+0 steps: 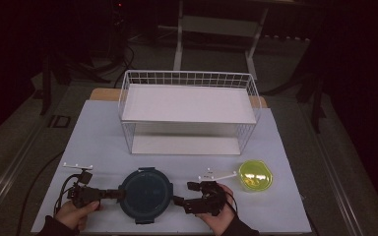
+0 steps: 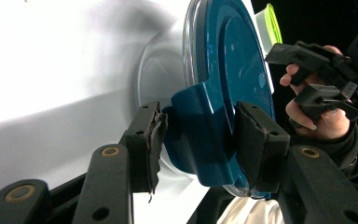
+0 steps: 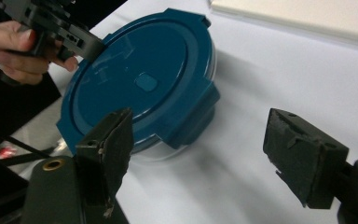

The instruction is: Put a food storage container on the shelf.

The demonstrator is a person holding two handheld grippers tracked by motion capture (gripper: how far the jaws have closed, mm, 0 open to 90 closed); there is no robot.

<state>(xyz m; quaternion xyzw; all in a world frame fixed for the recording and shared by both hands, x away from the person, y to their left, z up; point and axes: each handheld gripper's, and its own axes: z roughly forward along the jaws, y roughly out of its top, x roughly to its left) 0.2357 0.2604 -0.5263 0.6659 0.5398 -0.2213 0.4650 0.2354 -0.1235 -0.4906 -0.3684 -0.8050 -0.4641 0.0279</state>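
Centrally, the round blue-lidded container (image 1: 144, 194) sits flat near the front edge of the table (image 1: 98, 137), directly between the 2 claws. The left claw (image 1: 114, 193) is clamped on the lid's latch tab (image 2: 200, 135) at the container's left rim — both pads press its sides. The right claw (image 1: 183, 195) stands with jaws apart just off the right rim, nothing between them; the nearest tab (image 3: 193, 119) lies ahead and to its left. Farther out sit a yellow-green lidded bowl (image 1: 255, 175) and, behind, a white wire rack (image 1: 189, 110).
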